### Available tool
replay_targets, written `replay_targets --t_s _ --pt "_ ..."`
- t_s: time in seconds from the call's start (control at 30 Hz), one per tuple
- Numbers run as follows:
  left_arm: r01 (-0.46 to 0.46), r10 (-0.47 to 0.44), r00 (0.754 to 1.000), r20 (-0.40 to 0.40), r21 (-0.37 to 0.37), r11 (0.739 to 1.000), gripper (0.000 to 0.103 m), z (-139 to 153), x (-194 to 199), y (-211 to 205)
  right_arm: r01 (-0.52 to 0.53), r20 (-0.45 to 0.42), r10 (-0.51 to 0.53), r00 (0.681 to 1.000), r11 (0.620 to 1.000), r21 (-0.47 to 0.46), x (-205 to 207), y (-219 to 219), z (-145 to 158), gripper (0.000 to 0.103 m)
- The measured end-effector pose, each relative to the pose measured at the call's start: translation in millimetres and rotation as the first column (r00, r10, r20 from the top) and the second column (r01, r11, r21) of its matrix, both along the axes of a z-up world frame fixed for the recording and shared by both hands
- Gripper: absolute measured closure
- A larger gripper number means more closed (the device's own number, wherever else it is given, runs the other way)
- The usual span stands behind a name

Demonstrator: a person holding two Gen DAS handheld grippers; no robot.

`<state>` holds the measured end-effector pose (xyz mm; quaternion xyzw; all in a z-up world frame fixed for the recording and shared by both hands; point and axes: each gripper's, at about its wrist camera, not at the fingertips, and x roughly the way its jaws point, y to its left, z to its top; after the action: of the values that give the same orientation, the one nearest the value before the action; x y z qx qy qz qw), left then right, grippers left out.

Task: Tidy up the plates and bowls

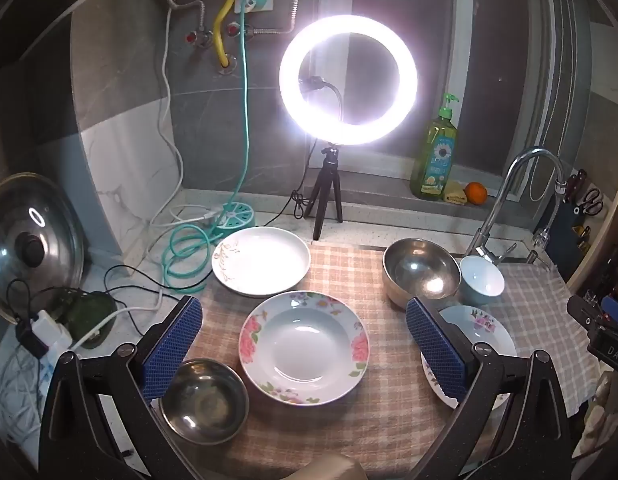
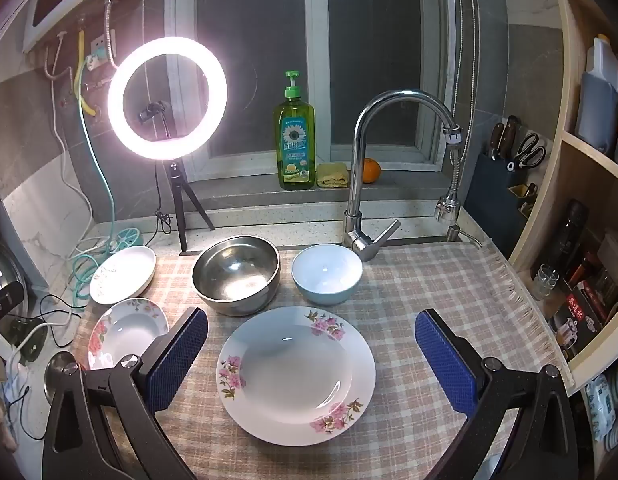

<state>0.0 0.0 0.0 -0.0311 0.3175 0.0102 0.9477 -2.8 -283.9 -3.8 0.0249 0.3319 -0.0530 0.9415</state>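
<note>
On a checked cloth [image 1: 389, 412] lie several dishes. My left gripper [image 1: 305, 320] is open above a deep plate with big pink flowers [image 1: 304, 347]. A small steel bowl [image 1: 204, 400] sits by its left finger. A white plate with a brown sprig [image 1: 261, 260] lies behind. A large steel bowl [image 1: 421, 276] and a light blue bowl [image 1: 481, 280] stand at the back right. My right gripper [image 2: 311, 330] is open above a plate with small pink flowers [image 2: 296, 376]. The right wrist view also shows the large steel bowl [image 2: 236, 274] and the blue bowl [image 2: 327, 274].
A lit ring light [image 1: 348, 80] on a tripod stands behind the cloth. A chrome tap [image 2: 389, 168] rises at the back right. A green soap bottle [image 2: 294, 140], a cloth and an orange sit on the sill. Cables [image 1: 181, 248] and a pot lid [image 1: 29, 248] lie left.
</note>
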Motion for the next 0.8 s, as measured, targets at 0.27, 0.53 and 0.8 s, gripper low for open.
replay_targets --t_s 0.27,0.53,0.8 --pt "0.002 -0.002 1.000 0.004 -0.009 1.000 0.001 -0.3 0.4 0.0 -0.001 0.000 0.001 1.000 1.000 0.000 0.2 0.0 0.4 0.000" --pt "0.003 -0.003 1.000 0.006 -0.007 1.000 0.001 -0.4 0.4 -0.3 0.002 0.001 -0.002 1.000 1.000 0.001 0.6 -0.3 1.4 0.000" --pt "0.004 -0.004 1.000 0.006 -0.004 1.000 0.001 0.2 1.6 -3.8 0.004 0.002 -0.004 1.000 1.000 0.003 -0.4 -2.1 3.0 0.000"
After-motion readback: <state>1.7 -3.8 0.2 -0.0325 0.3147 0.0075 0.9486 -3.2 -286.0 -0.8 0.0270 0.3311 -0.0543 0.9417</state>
